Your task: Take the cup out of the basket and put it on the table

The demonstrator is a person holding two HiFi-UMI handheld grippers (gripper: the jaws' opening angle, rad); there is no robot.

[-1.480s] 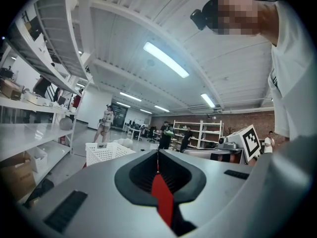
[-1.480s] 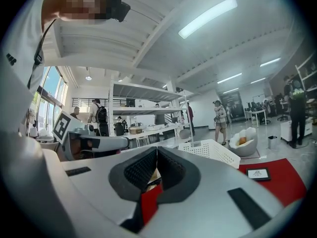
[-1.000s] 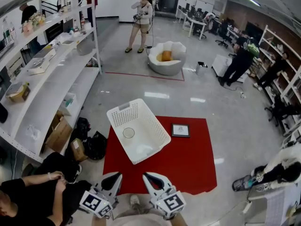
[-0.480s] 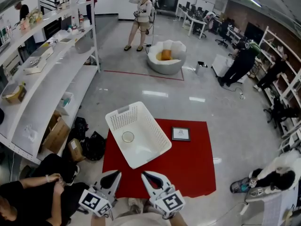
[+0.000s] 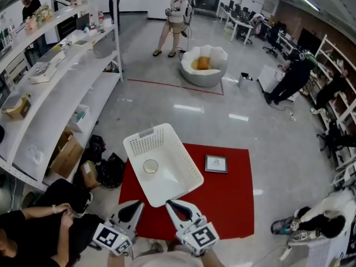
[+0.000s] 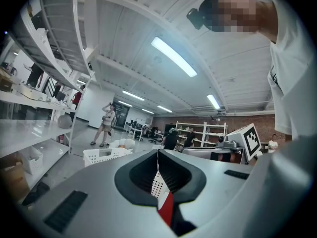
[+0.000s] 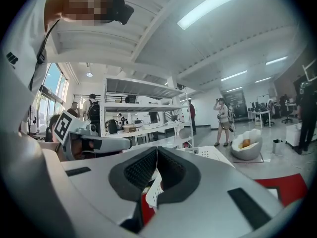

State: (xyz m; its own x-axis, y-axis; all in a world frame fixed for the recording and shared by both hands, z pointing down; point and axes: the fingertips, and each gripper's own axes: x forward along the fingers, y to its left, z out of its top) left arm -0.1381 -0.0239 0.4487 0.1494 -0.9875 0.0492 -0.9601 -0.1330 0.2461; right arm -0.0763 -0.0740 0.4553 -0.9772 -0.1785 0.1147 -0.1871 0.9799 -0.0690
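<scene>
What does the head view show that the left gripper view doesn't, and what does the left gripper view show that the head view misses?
Only the head view shows the cup inside the basket and the small framed item on the red table. Only the left gripper view shows, close up, the left gripper with its jaws together and nothing between them, and the dark headgear on the holder's head. Both show the white basket, some of the red table, the shelving and the person standing far across the room.
</scene>
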